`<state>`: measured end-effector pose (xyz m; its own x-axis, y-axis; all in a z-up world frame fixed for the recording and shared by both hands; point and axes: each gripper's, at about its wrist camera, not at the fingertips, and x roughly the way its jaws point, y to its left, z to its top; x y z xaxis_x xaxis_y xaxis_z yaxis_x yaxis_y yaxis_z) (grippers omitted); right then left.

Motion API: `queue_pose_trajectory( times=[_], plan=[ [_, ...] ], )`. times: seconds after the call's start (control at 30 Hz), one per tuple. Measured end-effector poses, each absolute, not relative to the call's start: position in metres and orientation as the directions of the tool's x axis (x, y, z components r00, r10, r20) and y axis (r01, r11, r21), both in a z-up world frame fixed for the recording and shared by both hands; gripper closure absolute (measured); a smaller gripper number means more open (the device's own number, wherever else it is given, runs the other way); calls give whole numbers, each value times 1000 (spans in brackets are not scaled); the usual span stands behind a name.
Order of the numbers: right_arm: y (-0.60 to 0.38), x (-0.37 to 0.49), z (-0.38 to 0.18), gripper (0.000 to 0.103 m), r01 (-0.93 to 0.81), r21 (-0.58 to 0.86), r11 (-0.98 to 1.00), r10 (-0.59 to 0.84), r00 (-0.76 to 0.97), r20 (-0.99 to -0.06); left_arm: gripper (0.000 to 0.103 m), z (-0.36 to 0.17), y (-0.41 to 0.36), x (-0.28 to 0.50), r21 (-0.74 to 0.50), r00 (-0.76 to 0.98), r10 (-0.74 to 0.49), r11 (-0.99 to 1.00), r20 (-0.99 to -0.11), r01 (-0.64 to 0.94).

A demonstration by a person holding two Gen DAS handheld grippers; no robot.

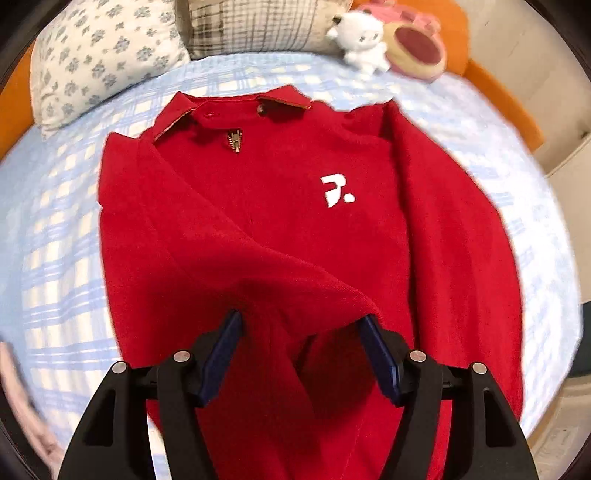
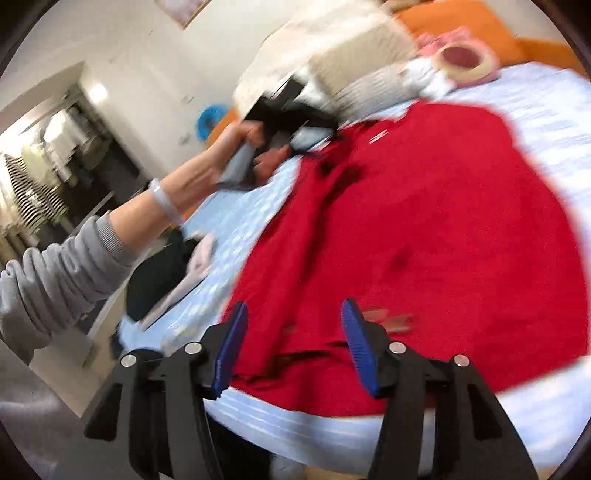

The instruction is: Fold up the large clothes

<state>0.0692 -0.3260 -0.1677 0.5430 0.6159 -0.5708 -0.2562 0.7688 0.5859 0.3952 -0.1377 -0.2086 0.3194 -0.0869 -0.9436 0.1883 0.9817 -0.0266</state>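
Note:
A red zip jacket [image 1: 280,206] with a white logo [image 1: 336,190] lies face up on the bed, collar toward the pillows. Its left sleeve is folded across the chest toward my left gripper [image 1: 301,319], whose jaws stand open with the sleeve cuff [image 1: 306,291] lying between and just ahead of them. In the right wrist view the jacket [image 2: 424,229] fills the bed, blurred. My right gripper [image 2: 295,314] is open and empty above the jacket's lower hem near the bed's edge. The person's left hand holds the left gripper's handle [image 2: 236,162] at the far side.
Blue-checked bedsheet [image 1: 66,229]. Floral pillow [image 1: 96,59], plaid pillow [image 1: 255,26], white plush toy [image 1: 360,38] and pink plush [image 1: 417,44] at the head. Dark and pale clothes [image 2: 166,273] lie at the bed's left edge. Orange bed frame [image 1: 506,107]. Grey-sleeved arm [image 2: 66,269].

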Motion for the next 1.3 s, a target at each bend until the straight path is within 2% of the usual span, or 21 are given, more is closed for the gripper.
queue_pose_trajectory(
  times=[0.07,0.17,0.2,0.23,0.27,0.33,0.37,0.4,0.57,0.67,0.73,0.9,0.97,1.1,1.17,1.23,1.27,1.3],
  plan=[
    [-358,62,-162,49,-207,549,810,549,597,-585,35,-208,-159,397,94,294,42,982,-955,163],
    [-404,58,-165,43,-75,459,885,390,658,-645,35,-207,-194,397,272,245,234,953,-941,135],
    [-423,59,-171,43,-19,438,899,339,662,-668,34,-204,-203,397,282,245,242,948,-939,146],
    [-433,61,-177,43,3,438,899,327,661,-676,25,-197,-217,394,244,242,201,956,-949,162],
    [-446,63,-185,43,38,446,894,315,655,-687,23,-191,-232,390,205,238,161,964,-958,170],
    [-457,69,-197,43,68,475,878,328,637,-697,22,-176,-273,382,203,283,140,956,-949,210],
    [-461,72,-206,43,72,506,860,354,629,-692,17,-173,-292,379,217,313,136,946,-940,241],
    [-462,74,-210,43,75,524,848,370,625,-688,14,-171,-319,376,254,353,148,927,-924,275],
    [-469,75,-221,42,77,571,818,410,618,-671,14,-196,-422,381,376,437,198,850,-877,369],
    [-475,73,-227,42,106,594,797,418,613,-671,14,-218,-465,396,500,485,302,791,-821,354],
    [-473,75,-227,42,115,586,802,410,607,-680,14,-229,-477,412,486,453,312,804,-835,342],
    [-474,75,-229,42,106,595,797,419,612,-671,14,-249,-488,426,349,373,216,875,-902,337],
    [-473,77,-230,42,100,594,798,423,608,-671,14,-262,-492,428,372,366,243,863,-898,342],
    [-466,80,-231,45,73,575,815,428,592,-682,23,-280,-483,435,359,334,249,875,-909,325],
    [-462,78,-232,51,68,555,829,413,593,-691,28,-277,-479,435,347,331,240,882,-913,318],
    [-463,77,-233,57,79,551,831,404,595,-695,28,-272,-476,436,349,322,245,881,-914,320],
    [-466,76,-233,64,91,557,825,402,599,-693,28,-269,-473,437,352,322,250,881,-913,316],
    [-467,75,-232,67,100,556,825,395,602,-694,28,-266,-468,439,349,321,248,884,-914,311]
  ],
)
